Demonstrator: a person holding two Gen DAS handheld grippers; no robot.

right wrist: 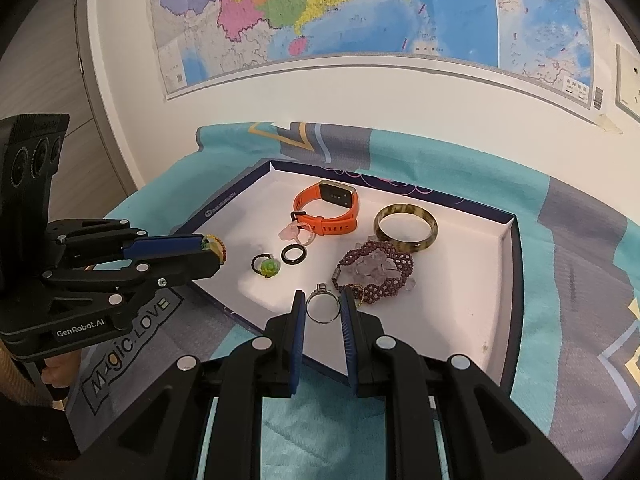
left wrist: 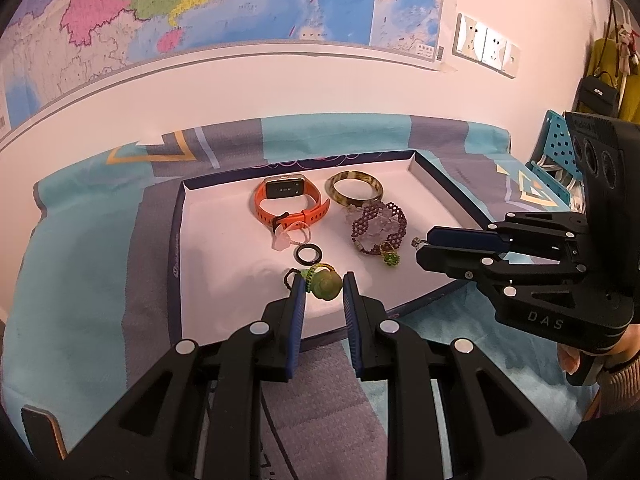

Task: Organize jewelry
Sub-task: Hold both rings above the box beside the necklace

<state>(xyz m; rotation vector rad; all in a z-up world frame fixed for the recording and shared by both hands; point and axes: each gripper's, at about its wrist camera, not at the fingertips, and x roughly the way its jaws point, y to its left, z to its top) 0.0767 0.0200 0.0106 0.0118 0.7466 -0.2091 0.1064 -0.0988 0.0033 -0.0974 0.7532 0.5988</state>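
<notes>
A white box lid tray (left wrist: pixel 208 240) (right wrist: pixel 472 280) holds an orange watch (left wrist: pixel 288 204) (right wrist: pixel 328 210), a brown bangle (left wrist: pixel 354 194) (right wrist: pixel 406 228), a purple bead bracelet (left wrist: pixel 380 226) (right wrist: pixel 376 272), a black ring (left wrist: pixel 309 254) (right wrist: pixel 293 255) and a pink charm ring (left wrist: pixel 286 238). My left gripper (left wrist: pixel 323 284) (right wrist: pixel 214 250) is shut on a green bead ornament (left wrist: pixel 326 284) with a beaded loop. A second green bead ring (right wrist: pixel 267 267) lies in the tray. My right gripper (right wrist: pixel 323 306) (left wrist: pixel 420 250) is shut on a silver ring (right wrist: pixel 323 308).
The tray lies on a teal and grey patterned cloth (left wrist: pixel 80 280) (right wrist: pixel 580 280) against a white wall with a map (left wrist: pixel 200 8). Wall sockets (left wrist: pixel 484 44), a blue perforated rack (left wrist: pixel 560 148) and hanging bags (left wrist: pixel 600 88) are at the right.
</notes>
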